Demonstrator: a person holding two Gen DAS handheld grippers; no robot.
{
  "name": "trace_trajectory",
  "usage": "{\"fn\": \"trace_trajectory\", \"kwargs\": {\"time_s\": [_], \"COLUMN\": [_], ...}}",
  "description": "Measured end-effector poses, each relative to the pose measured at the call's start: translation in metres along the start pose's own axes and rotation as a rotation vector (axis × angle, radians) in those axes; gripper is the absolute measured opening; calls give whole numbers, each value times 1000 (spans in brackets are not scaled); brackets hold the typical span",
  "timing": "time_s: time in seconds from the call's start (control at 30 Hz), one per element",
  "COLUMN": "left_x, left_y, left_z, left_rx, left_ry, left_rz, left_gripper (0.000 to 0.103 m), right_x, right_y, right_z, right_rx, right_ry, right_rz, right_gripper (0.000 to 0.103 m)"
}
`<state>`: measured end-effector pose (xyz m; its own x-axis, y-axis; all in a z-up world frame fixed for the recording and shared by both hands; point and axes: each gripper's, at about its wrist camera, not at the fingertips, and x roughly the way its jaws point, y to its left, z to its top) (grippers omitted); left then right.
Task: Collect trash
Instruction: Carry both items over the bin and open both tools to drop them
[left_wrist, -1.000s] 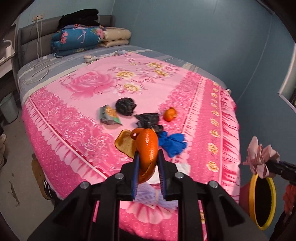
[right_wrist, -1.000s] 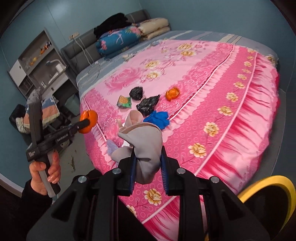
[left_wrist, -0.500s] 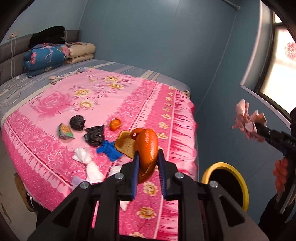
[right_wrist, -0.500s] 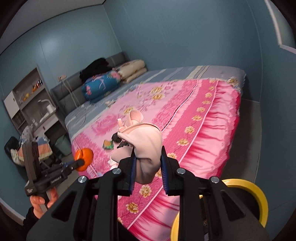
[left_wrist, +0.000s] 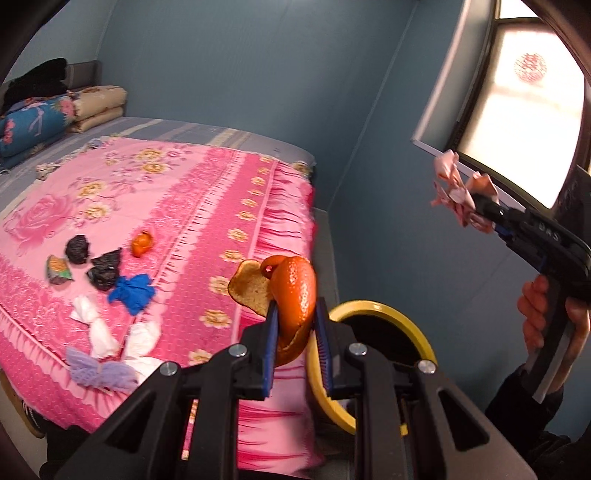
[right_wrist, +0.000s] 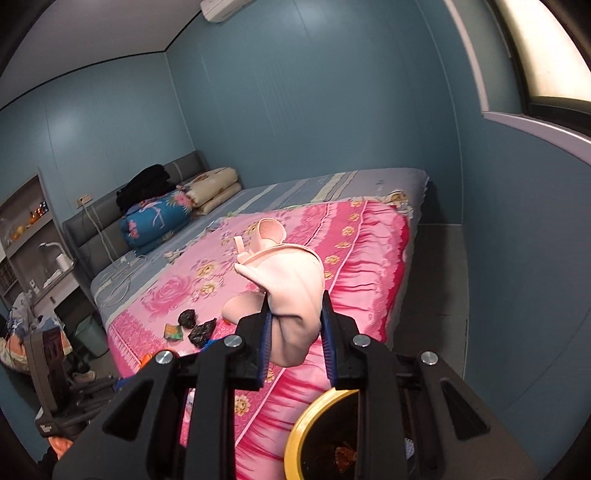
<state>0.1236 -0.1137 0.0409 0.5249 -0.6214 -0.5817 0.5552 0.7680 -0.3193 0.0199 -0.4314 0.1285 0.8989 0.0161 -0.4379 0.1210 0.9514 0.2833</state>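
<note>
On the pink bedspread (left_wrist: 177, 206) lie 2 black bags (left_wrist: 92, 260), a blue glove (left_wrist: 133, 291), white tissues (left_wrist: 99, 328) and another orange peel (left_wrist: 142, 243). The left gripper (left_wrist: 295, 332) is clamped on an orange peel (left_wrist: 295, 295), the right gripper (right_wrist: 295, 336) on a pink glove (right_wrist: 291, 288). Since 1 second ago both have swung from over the bed toward the yellow-rimmed bin (left_wrist: 384, 310), now just beyond the fingers.

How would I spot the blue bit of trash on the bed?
Start at the pink flowered bedspread and find the litter cluster near its front edge. The blue crumpled glove lies just in front of the black crumpled bags, behind the white tissue wads. It is the only bright blue piece there.
</note>
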Motion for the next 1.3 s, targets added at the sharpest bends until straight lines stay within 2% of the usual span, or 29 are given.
{"fn": "trace_trajectory", "kwargs": {"time_s": [0.23, 0.4, 0.67, 0.87, 1.17, 1.27, 1.3], "left_x": [24, 43, 73, 91, 96, 95, 94], "left_y": [-42, -63, -95, -107, -117, -119, -119], "left_z": [-14, -22, -43, -60, -65, -65, -65], "left_rx": [69, 99, 159, 181, 200, 206, 208], "left_ry": [76, 128, 211, 281, 297, 294, 290], "left_rz": [-83, -116, -159, -188, -198, -199, -199], "left_gripper": [18, 18, 18, 18, 21, 25, 29], "right_x": [-15, -21, -26, -15, -1, 0, 0], "right_y": [-29, -37, -46, -54, -61, -67, -68], "right_z": [-1, -5, -9, -18, -26, -27, -28], "right_rx": [31, 37, 8, -14, -29, -9, -4], "right_ry": [-19, -33, -13, 28, 69, 66, 64], "right_rz": [-38, -58, -88, -109, -122, -135, -141], "right_gripper": [23, 23, 26, 27, 34, 37, 38]}}
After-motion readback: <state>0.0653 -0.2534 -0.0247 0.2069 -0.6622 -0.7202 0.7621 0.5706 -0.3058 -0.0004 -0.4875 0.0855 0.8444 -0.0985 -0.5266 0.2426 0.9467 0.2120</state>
